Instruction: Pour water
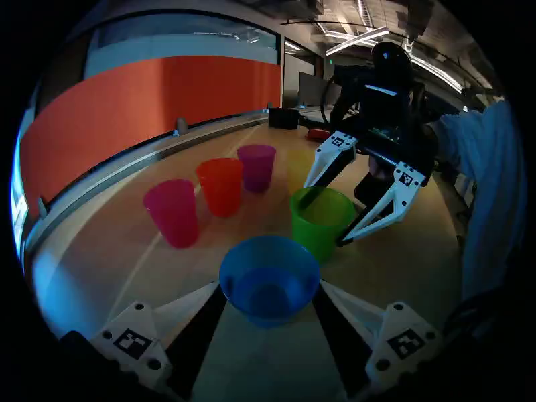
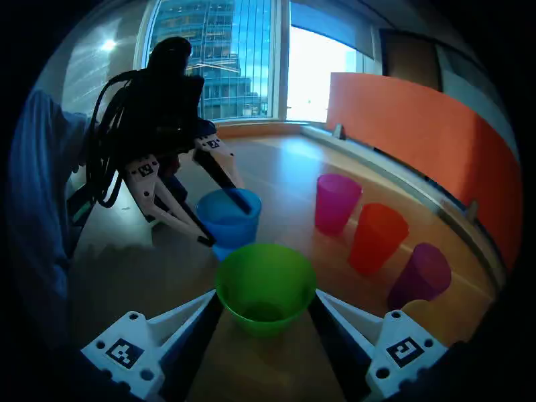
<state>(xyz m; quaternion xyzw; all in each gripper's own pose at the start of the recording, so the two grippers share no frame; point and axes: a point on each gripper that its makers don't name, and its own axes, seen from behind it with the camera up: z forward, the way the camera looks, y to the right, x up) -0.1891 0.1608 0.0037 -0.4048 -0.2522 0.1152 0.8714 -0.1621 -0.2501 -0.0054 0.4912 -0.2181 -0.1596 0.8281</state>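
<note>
Now gripping blue cup point(image 1: 270, 268) w/ left gripper point(image 1: 270, 285), both fingers on its sides; likewise green cup point(image 2: 266, 281) w/ right gripper point(image 2: 265, 292), both upright, just beside each other. From left gripper view: pink cup point(image 1: 172, 211), orange cup point(image 1: 220, 185), purple cup point(image 1: 256, 166) lined up on wood table point(image 1: 402, 268). From right gripper view: bright windows point(image 2: 254, 60) behind left gripper.

In the left gripper view the near cup point(image 1: 270, 281) sits at six o'clock, pinched in the left gripper point(image 1: 270, 288). The second cup point(image 1: 321, 218) is just behind it at one o'clock, pinched in the right gripper point(image 1: 327, 214). Three more cups point(image 1: 220, 185) line up on the table point(image 1: 409, 275) from ten to twelve o'clock, apart from both.
</note>
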